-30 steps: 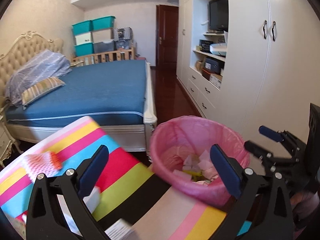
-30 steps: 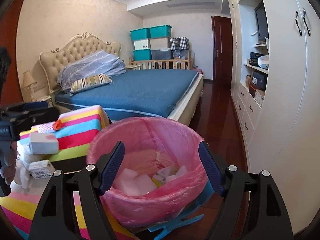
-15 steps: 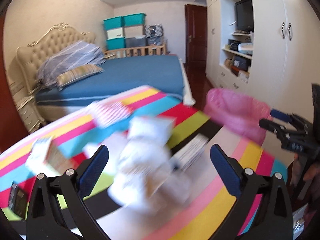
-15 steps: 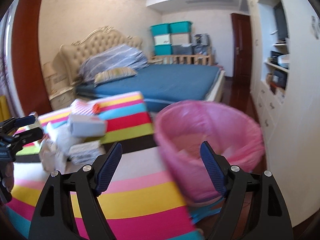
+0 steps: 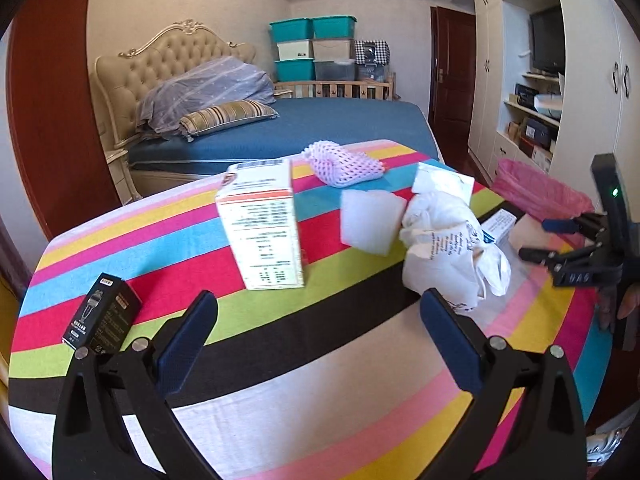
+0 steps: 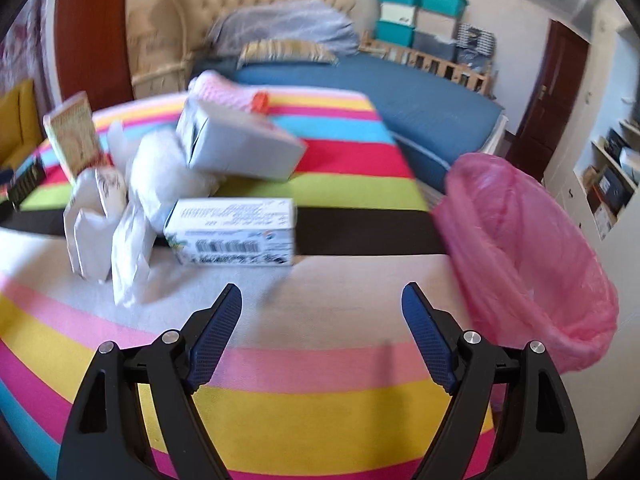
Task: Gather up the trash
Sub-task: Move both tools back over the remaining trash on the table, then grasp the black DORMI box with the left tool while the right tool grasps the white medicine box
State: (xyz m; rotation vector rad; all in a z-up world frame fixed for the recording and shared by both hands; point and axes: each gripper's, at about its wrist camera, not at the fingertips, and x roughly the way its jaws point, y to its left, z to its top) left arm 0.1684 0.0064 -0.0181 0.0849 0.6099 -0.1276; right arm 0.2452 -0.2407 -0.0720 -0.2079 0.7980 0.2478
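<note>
Two grippers hang over a table with a striped cloth [image 5: 280,360], both with jaws spread and nothing between them. The left gripper [image 5: 318,332] points at a white carton [image 5: 262,232] standing upright, with a black box [image 5: 102,314] lying near the table's left edge. Just right of the carton sit a foam block [image 5: 370,220] and a crumpled white bag [image 5: 444,248]; a pink foam net [image 5: 342,166] lies farther back. The right gripper [image 6: 322,316] hovers above bare cloth, a barcoded box [image 6: 234,232] lying just ahead of it. A bin with a pink liner [image 6: 528,248] stands beside the table's right edge.
</note>
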